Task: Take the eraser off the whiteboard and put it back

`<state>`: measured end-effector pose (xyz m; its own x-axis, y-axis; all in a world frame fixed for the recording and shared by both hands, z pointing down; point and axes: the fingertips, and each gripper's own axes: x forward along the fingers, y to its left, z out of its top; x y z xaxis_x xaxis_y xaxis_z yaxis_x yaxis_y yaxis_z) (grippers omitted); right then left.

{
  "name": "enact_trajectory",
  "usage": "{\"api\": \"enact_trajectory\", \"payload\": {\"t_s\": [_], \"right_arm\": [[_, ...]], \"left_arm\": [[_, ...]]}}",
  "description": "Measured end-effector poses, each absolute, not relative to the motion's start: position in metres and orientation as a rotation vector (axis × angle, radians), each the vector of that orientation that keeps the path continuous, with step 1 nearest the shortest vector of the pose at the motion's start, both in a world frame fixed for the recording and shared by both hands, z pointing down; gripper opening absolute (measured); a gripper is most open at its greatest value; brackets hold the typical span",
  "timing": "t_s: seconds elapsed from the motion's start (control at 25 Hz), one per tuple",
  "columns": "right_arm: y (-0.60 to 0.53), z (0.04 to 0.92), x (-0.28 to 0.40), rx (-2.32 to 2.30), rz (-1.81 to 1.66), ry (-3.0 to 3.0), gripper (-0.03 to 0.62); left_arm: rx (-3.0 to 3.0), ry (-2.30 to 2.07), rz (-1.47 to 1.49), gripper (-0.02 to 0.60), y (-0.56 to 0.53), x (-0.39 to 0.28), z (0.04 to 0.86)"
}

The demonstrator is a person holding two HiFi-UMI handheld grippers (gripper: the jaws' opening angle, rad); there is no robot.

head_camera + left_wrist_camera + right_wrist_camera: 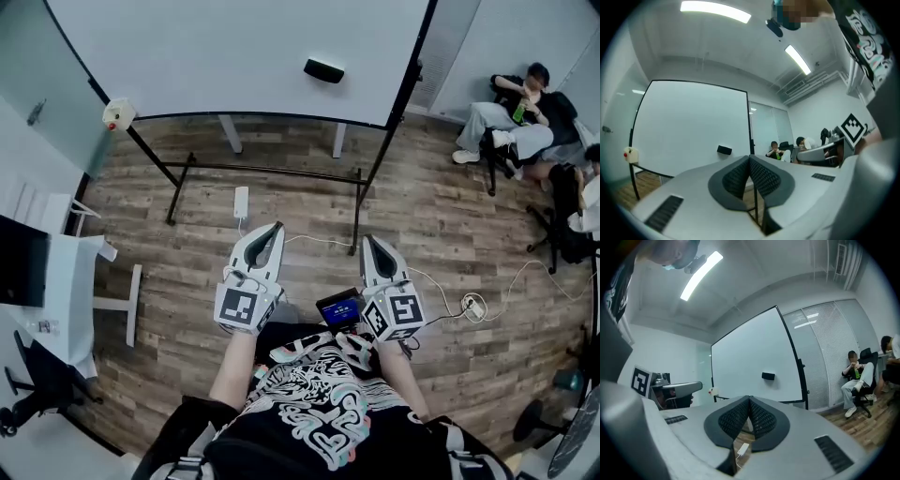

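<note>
**Grippers.** The left gripper (277, 227) and right gripper (367, 240) are held side by side, level, and aimed at the large white whiteboard with a black frame (234, 47). In each gripper view the black ribbed fingers (738, 176) meet at their tips. Both pairs are closed together with nothing between them.

**Task item.** The small black rectangular eraser (323, 70) sits on the board face, in the right half and nearer the lower edge than the upper. Bare board surrounds it on all sides. It is well apart from both grippers.

**View differences.**
- Only the head view shows the wood-plank floor (441, 225), the black stand legs (178, 187), and a white power strip (241, 202) lying on the floor between the stand and the left gripper.
- The gripper views show the ceiling light strips (715, 11), which the head view does not.
- Each gripper view shows the other gripper's marker cube at its inner edge.

**Edges and clearance.**
- A small white-and-red object (118, 113) is fixed at the board's lower left frame corner.
- Open floor lies between the grippers and the stand.
- Seated persons (520, 117) occupy the area to the right of the board.
- A white counter (66, 272) stands at the left.
</note>
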<state>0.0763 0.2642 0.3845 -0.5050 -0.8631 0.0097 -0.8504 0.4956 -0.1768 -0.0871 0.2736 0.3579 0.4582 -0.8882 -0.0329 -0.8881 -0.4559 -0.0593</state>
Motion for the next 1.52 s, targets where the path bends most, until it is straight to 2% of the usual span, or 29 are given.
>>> {"api": "enact_trajectory", "payload": {"t_s": [0.28,0.56,1.12,1.52], "right_arm": [[0.262,0.374,0.09,-1.541,-0.151,2.629,0.029],[0.249,0.374,0.099,-1.533,-0.131,2.649,0.029],[0.181,0.394,0.12,-1.607,-0.18,2.646,0.029],[0.106,0.399,0.094,-1.613,-0.2,2.672,0.029]], "left_arm": [[-2.754,1.585,0.18,-0.002,0.268,-0.08,0.349],[-2.742,1.596,0.089,0.002,0.243,-0.064,0.353],[-2.764,1.56,0.128,0.002,0.167,-0.043,0.364],[-2.76,1.536,0.058,0.003,0.088,-0.06,0.371]]}}
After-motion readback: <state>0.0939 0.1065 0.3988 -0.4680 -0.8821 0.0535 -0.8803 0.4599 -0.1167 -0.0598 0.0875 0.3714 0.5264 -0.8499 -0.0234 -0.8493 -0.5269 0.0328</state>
